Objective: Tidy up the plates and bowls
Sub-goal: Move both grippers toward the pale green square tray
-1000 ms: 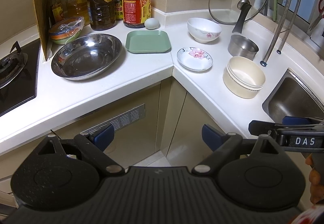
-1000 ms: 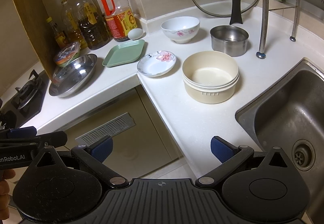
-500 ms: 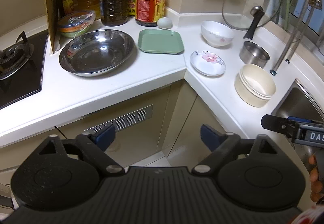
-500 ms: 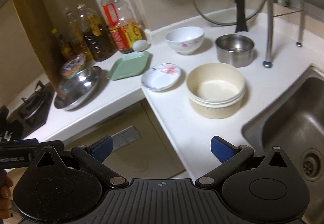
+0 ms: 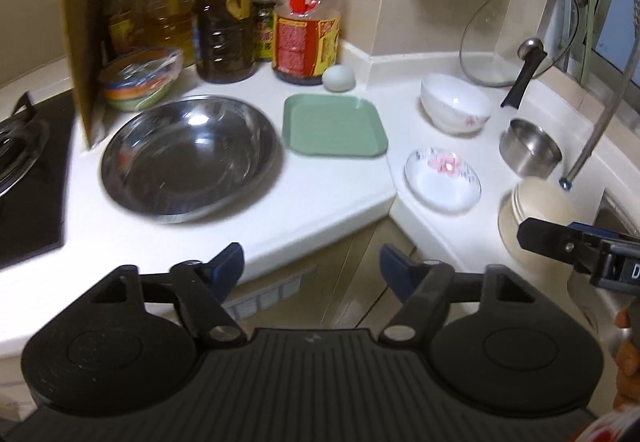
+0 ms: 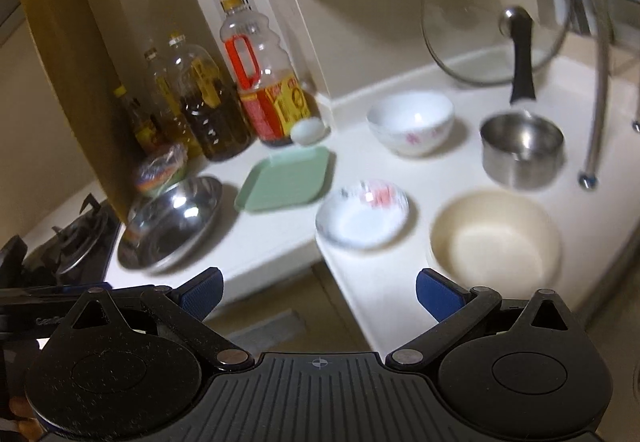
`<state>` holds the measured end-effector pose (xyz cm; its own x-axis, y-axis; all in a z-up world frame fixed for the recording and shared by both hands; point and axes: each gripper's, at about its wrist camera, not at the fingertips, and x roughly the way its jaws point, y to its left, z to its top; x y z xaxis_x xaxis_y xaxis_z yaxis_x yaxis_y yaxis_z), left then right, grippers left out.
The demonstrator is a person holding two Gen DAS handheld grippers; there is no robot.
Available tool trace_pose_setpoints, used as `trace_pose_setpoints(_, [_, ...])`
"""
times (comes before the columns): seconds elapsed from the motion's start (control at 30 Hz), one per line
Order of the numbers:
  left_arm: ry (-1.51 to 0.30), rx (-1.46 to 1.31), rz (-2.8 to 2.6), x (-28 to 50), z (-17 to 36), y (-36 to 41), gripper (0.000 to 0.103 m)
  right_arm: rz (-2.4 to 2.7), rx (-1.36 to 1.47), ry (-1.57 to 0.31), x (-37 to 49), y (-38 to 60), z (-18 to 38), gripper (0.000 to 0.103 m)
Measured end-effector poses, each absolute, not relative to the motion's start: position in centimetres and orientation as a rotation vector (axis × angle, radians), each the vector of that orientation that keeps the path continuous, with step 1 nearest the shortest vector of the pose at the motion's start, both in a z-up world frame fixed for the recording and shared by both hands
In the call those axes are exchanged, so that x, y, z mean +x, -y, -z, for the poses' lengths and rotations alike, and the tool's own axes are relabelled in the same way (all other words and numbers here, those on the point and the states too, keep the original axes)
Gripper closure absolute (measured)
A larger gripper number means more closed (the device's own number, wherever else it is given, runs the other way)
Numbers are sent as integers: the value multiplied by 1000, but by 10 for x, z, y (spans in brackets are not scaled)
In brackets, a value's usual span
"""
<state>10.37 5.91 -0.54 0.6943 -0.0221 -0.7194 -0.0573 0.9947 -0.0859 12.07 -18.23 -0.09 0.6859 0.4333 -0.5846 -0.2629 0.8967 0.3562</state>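
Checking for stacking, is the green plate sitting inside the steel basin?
No, the green plate lies flat on the counter beside the steel basin.

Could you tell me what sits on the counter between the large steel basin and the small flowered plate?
The green square plate lies between the steel basin and flowered plate, set slightly farther back; both views show it.

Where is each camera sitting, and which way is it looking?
Left wrist view: sits on the left gripper, looking forward and down at the corner counter, mostly the steel basin and green tray. Its own closing, empty fingers show, plus the right gripper's tip and some fingers at the right edge.
Right wrist view: sits on the right gripper, looking down at the flowered saucer and cream bowl. Its open fingers show; the left gripper peeks in at left.
Both share the basin, tray, saucer, white bowl, steel pot and glass lid.
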Motion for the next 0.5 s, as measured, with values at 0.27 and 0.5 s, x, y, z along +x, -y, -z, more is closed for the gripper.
trace_pose_setpoints(0.27, [-773, -64, 61, 184, 8, -78, 45, -401, 264, -684, 196, 148, 7, 19])
trace_pose_setpoints(0.5, [-796, -47, 142, 251, 21, -91, 66, -383, 283, -710, 256, 125, 26, 43])
